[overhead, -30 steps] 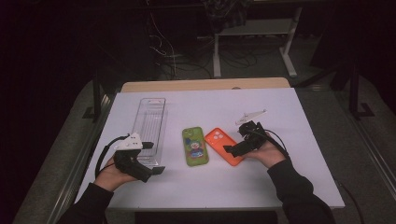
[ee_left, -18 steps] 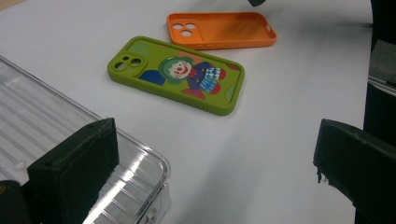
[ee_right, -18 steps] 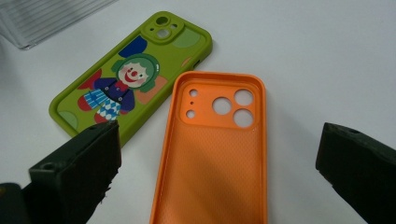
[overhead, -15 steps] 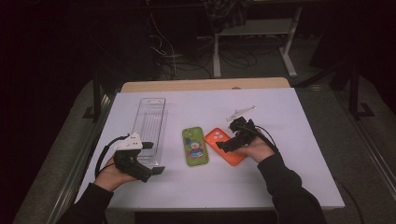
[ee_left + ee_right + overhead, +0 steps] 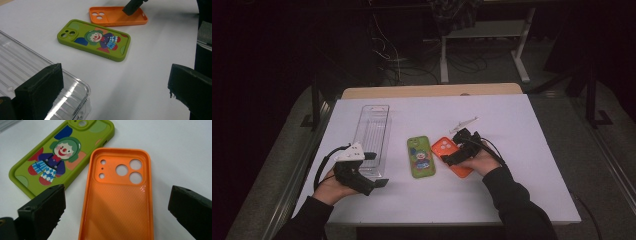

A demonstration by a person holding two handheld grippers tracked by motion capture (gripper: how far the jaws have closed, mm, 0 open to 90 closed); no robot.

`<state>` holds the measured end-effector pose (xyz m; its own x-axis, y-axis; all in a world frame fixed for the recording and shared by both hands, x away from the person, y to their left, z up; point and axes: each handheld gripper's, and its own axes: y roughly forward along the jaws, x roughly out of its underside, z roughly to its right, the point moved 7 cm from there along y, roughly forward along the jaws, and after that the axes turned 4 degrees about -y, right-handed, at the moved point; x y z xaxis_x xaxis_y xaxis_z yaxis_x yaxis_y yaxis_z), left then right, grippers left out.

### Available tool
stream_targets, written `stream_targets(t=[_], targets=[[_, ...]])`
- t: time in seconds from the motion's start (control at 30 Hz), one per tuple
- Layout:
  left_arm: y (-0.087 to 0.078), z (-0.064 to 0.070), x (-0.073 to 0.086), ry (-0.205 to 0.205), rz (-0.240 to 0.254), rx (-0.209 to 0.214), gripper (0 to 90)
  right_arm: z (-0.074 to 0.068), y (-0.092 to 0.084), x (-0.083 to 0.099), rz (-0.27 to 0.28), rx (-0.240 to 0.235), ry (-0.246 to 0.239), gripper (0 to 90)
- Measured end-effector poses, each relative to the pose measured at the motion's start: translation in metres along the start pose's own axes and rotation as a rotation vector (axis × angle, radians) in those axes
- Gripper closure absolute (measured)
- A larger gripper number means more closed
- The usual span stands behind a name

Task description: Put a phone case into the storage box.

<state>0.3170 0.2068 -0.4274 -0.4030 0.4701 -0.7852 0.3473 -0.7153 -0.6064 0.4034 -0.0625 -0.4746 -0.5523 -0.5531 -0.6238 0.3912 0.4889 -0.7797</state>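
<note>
An orange phone case [image 5: 117, 195] lies hollow side up on the white table, camera holes at the far end. My right gripper [image 5: 112, 212] hovers just over its near end, open, one jaw on each side. In the high view the right gripper [image 5: 453, 150] sits above the orange case [image 5: 443, 146]. A green phone case [image 5: 420, 156] with a clown picture lies just left of it, also seen as the green case [image 5: 57, 155]. My left gripper [image 5: 374, 170] is open at the near end of a clear plastic tray [image 5: 373, 131], holding nothing.
The clear ribbed tray [image 5: 22, 72] runs lengthwise at the table's left, its near corner between the left gripper's [image 5: 112, 92] jaws. The white table [image 5: 522, 130] has bare room at the right and front. Beyond its far edge are cables and stand legs.
My right gripper has moved left over the orange case. The left gripper has stayed at the tray's near end.
</note>
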Motion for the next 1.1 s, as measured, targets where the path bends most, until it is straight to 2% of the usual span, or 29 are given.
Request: stream_targets(t=[0.17,0.27,0.33,0.57,0.73,0.9,1.03,1.1], targets=[[0.000,0.000,0.000,0.001,0.003,0.000,0.0,0.000,0.004,0.004,-0.020,0.003,-0.002,0.3],[-0.001,0.000,-0.001,-0.003,0.007,-0.002,0.0,0.000,0.009,0.007,-0.035,0.008,-0.027,0.3],[-0.001,0.000,-0.001,-0.001,0.009,-0.003,0.0,-0.002,0.010,0.008,-0.045,0.002,-0.008,0.4],[-0.001,0.001,-0.001,-0.005,0.009,-0.001,0.0,-0.002,0.018,0.017,-0.083,0.006,-0.018,1.2],[-0.001,0.001,-0.001,-0.004,0.008,0.000,0.0,-0.001,0.021,0.019,-0.091,0.014,-0.030,3.3],[0.000,0.001,-0.001,0.000,0.007,0.000,0.0,-0.001,0.020,0.020,-0.092,0.017,-0.023,5.9],[0.000,0.001,-0.001,0.001,0.009,0.002,0.0,0.000,0.020,0.020,-0.091,0.040,-0.050,10.2],[0.001,0.001,-0.001,-0.002,0.009,0.001,0.0,0.000,0.019,0.020,-0.093,0.041,-0.048,11.6]])
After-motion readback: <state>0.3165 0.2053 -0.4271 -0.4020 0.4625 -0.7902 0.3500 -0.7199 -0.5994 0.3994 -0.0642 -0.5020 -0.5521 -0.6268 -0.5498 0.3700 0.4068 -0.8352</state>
